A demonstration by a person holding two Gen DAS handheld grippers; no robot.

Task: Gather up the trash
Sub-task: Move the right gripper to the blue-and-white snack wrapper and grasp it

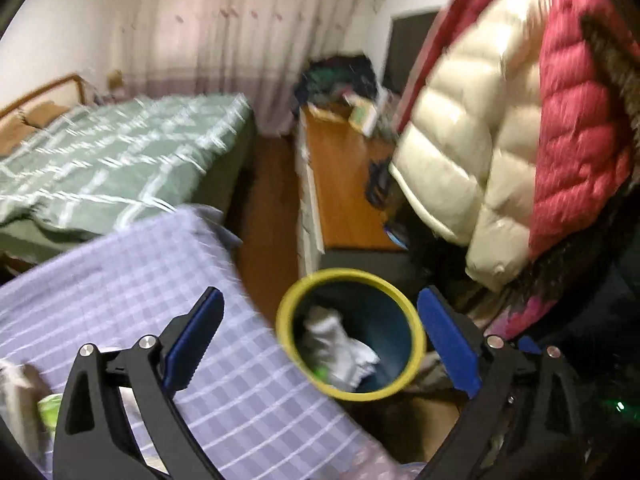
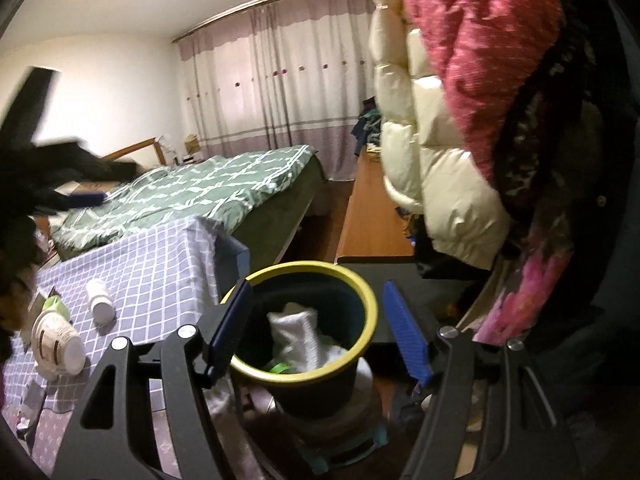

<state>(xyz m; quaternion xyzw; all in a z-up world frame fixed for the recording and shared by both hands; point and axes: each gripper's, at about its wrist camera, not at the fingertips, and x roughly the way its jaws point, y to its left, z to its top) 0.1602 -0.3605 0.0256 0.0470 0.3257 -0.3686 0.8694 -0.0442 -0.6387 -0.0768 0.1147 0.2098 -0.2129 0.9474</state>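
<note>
Yellow-rimmed trash bin (image 2: 304, 320) holding crumpled white paper (image 2: 298, 336) sits between the right gripper (image 2: 316, 328) fingers; both the right and the left gripper (image 1: 324, 340) are spread wide, holding nothing.

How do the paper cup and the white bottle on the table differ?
The paper cup is wider, cream with dark print, and tapers; the white bottle is slimmer and plain. The cup lies nearer the table's front edge, the bottle further in. Both lie on their sides on the checked cloth, outside the bin.

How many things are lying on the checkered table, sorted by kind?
White bottle: 1
Paper cup: 1
Green wrapper: 1
Total: 3 that are clear on the table; the bits at its left edge are too blurry to name.
</note>
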